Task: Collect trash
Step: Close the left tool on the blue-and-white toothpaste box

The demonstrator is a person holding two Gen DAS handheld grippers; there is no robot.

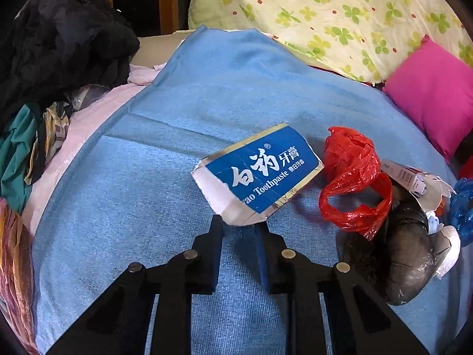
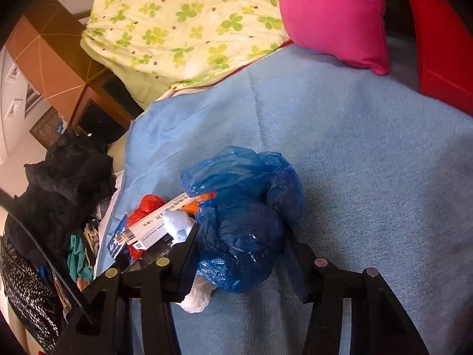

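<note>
Lying flat on the blue blanket [image 1: 147,177], the torn toothpaste box [image 1: 260,174] runs lengthwise from its near left end up toward the far right; its near corner covers the left gripper's [image 1: 240,222] tips, so any grip is unclear. A red plastic bag [image 1: 351,177] sits just right. The right gripper [image 2: 242,230] spreads wide around the blue plastic bag [image 2: 245,207], whose bulk hides contact.
</note>
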